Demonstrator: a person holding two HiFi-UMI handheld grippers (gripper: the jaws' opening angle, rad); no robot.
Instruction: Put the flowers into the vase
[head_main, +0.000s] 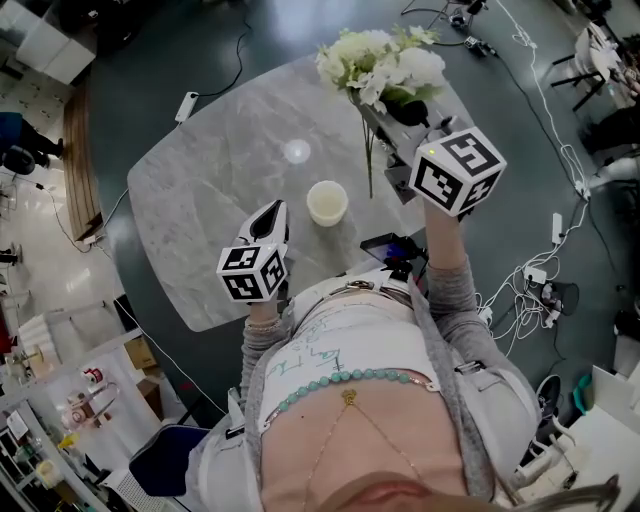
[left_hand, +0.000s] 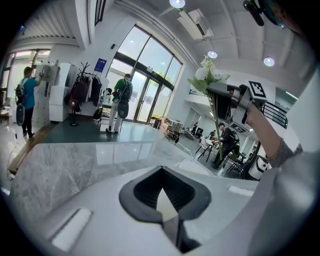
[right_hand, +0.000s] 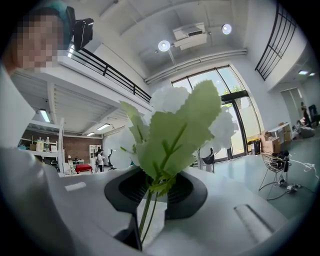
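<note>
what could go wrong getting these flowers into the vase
The small cream cylindrical vase stands free on the grey marble table, with the shut left gripper apart from it: long green stems could tip it. The white flower bunch is pinched only by thin stems in the right gripper's jaws, so it may swivel and miss the mouth.

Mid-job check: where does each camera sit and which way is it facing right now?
Head view: on the head, steeply down on table, vase, left gripper, right gripper with flowers, and the person's torso.
Left gripper view: along its shut, empty jaws, level across the table toward windows; right forearm shows.
Right gripper view: along its jaws clamping the stems, tilted up at the ceiling.
Shared: the flowers appear in all three.
</note>
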